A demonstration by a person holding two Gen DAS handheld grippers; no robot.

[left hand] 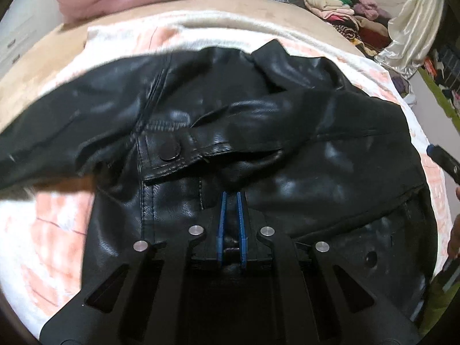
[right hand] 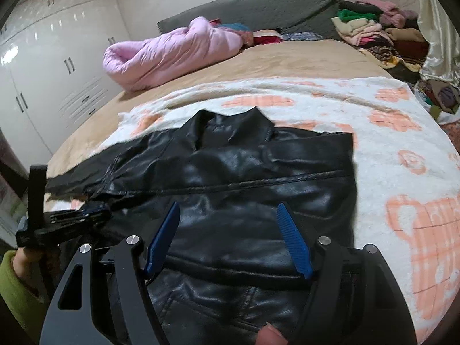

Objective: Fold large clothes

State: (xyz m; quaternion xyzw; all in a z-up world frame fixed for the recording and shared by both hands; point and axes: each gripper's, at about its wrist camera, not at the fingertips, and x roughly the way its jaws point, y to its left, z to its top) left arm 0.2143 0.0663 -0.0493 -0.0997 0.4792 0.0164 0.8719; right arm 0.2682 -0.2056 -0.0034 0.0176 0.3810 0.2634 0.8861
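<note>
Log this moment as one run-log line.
task: fold jacket | left gripper: shut on black leather jacket | right gripper: open above jacket, holds nothing | surface: patterned blanket

Pink quilt point(right hand: 172, 54) on the tan bed point(right hand: 287, 60) — white wardrobe point(right hand: 57, 66) beside.

Glossy, creased black leather-look jacket point(right hand: 230, 172) on fluffy white-and-peach towelling blanket point(right hand: 388, 149); beneath blanket, matt tan bedspread point(right hand: 287, 57). Left of bed, high-gloss white wardrobe point(right hand: 57, 57).

Both wrist views angled down, close over shared jacket point(left hand: 258, 143)
</note>
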